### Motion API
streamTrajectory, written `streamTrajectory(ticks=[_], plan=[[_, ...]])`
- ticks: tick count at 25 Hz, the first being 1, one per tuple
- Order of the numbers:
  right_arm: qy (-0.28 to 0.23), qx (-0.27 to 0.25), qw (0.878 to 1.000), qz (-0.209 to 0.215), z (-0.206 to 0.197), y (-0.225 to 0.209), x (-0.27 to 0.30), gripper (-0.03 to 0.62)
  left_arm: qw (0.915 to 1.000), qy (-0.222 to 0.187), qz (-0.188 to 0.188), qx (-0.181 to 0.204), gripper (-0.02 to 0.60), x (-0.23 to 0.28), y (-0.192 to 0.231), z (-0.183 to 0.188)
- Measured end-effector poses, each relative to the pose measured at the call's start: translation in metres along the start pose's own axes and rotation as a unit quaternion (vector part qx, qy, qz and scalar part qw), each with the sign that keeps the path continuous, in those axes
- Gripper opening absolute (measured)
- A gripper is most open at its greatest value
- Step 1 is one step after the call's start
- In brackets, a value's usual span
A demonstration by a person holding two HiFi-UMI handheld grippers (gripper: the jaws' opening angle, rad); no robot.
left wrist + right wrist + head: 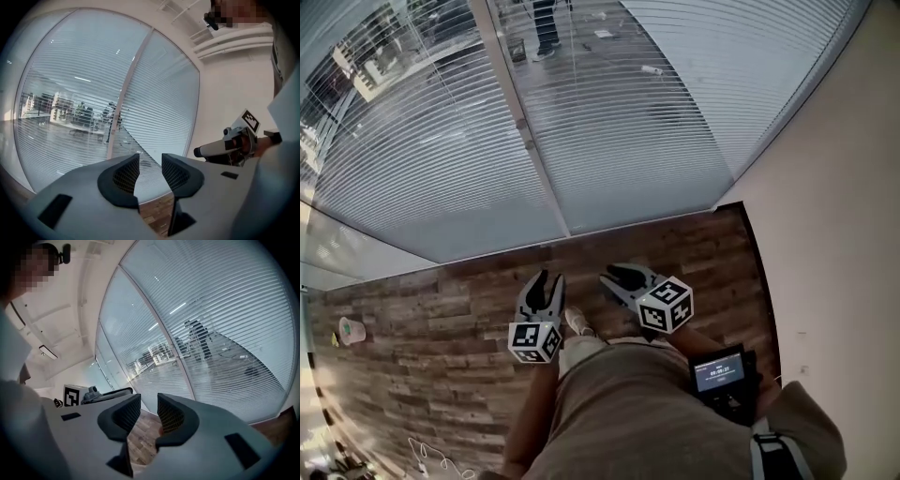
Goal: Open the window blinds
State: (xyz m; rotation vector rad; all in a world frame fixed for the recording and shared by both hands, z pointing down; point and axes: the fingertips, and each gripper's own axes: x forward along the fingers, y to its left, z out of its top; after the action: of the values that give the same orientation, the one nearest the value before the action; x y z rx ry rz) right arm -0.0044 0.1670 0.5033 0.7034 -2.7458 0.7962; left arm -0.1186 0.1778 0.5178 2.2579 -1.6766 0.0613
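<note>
Jaws of the left gripper (pixel 150 161) stand moderately apart with nothing between them, only blinds and floor showing through the gap. Jaws of the right gripper (pixel 143 405) are the same, parted and empty. Both are carried low and side by side in front of the person's body, noses aimed at the glass and dipped slightly. I judge this an approach carry: empty and ready to close on whatever works the blinds. The window blinds (pixel 656 112) hang fully lowered over two tall panes that reach the wood floor (pixel 422 319), split by a pale mullion (pixel 520 122). The slats are tilted enough that a room beyond shows through. The blinds are ahead of both grippers and well apart from them; nothing is touched yet. I cannot pick out a wand or cord with certainty, though the likely place is by the mullion or the corner where the blinds meet the plain wall (pixel 834 234). A small cup (pixel 352 330) sits on the floor far to the left, out of the way.
</note>
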Motion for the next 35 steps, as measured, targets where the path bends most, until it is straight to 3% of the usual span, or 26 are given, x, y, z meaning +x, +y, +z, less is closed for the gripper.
streamTrajectory(ticks=[11, 19, 28, 32, 35], plan=[[0.013, -0.009, 1.000, 0.010, -0.063, 0.025, -0.126, 0.107, 0.9998, 0.004, 0.019, -0.009, 0.157, -0.067, -0.117, -0.051], [0.016, -0.011, 1.000, 0.022, -0.090, 0.042, -0.183, 0.107, 0.9996, 0.004, 0.027, -0.011, 0.158, -0.102, -0.179, -0.073], [0.000, 0.001, 0.999, 0.034, -0.101, 0.064, -0.212, 0.107, 0.9991, 0.015, 0.040, -0.005, 0.158, -0.138, -0.207, -0.076], [-0.009, 0.011, 0.999, 0.040, -0.096, 0.072, -0.207, 0.107, 0.9989, 0.020, 0.043, 0.004, 0.158, -0.147, -0.207, -0.066], [-0.008, 0.018, 0.999, 0.044, -0.109, 0.079, -0.204, 0.107, 0.9987, 0.026, 0.043, 0.003, 0.158, -0.154, -0.205, -0.077]])
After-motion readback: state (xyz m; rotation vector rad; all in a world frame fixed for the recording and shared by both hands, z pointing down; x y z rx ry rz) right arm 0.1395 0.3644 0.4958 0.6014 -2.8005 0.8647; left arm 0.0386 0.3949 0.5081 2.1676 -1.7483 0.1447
